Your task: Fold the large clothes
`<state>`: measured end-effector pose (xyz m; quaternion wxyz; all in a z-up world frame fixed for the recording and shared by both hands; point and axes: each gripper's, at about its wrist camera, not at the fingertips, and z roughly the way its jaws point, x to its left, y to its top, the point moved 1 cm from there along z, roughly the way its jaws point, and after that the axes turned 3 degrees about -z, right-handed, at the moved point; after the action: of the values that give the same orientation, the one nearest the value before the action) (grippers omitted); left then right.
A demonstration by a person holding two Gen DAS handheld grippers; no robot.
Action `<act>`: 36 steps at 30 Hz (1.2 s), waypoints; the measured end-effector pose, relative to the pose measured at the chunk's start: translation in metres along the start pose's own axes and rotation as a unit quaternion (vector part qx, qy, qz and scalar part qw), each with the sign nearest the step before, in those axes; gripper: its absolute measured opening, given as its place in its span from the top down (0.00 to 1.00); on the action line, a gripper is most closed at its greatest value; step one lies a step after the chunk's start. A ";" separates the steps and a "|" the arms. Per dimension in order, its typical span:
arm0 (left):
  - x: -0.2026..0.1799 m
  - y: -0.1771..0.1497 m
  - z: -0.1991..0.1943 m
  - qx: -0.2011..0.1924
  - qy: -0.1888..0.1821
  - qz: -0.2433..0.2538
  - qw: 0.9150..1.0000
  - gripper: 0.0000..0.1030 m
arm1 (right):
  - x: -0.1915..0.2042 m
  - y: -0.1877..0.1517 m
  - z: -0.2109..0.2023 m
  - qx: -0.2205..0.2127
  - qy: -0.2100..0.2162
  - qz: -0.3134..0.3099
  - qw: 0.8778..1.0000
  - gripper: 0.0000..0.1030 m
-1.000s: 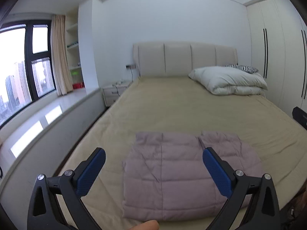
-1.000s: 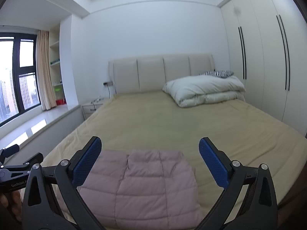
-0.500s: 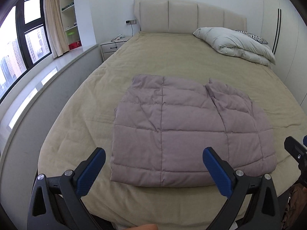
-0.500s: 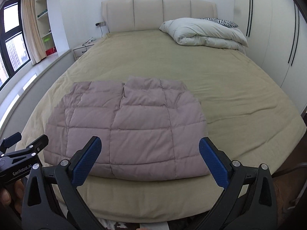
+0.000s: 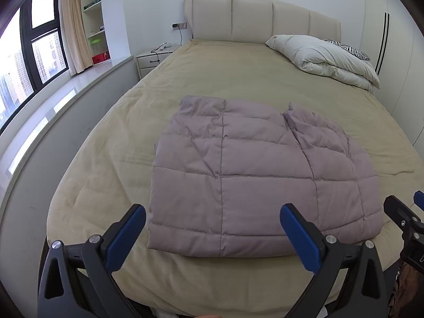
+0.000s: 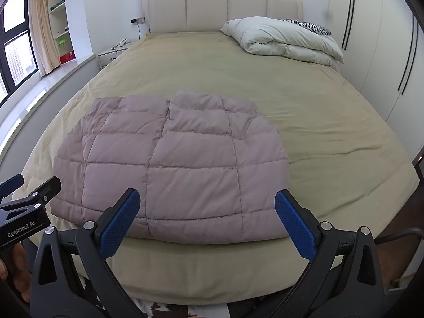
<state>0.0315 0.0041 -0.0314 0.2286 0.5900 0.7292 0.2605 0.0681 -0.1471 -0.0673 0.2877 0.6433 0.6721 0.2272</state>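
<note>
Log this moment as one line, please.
stage: pre-grasp | left gripper: open, empty | right gripper: open, empty | quilted jacket: flat on bed, near foot edge

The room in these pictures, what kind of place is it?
Most likely a home bedroom. A large bed with a padded headboard fills it, a folded white duvet lies near the headboard, and a nightstand stands beside the bed.

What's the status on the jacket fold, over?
Left gripper open, right gripper open, both empty. Puffer jacket flat on bed, untouched. Nothing in the way.
</note>
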 end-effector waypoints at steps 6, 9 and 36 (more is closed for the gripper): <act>-0.001 -0.001 -0.001 -0.001 0.000 0.001 1.000 0.00 | 0.001 0.001 -0.002 0.000 0.002 0.001 1.000 0.00; -0.002 -0.002 -0.001 -0.001 0.001 0.000 1.000 0.00 | 0.001 0.002 -0.002 0.000 0.001 0.004 1.000 0.00; -0.003 -0.002 0.000 0.000 0.002 0.002 1.000 0.00 | 0.007 0.003 0.008 0.007 0.001 0.012 1.000 0.00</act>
<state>0.0303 0.0009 -0.0329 0.2272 0.5908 0.7283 0.2623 0.0756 -0.1404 -0.0714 0.2794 0.6532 0.6662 0.2270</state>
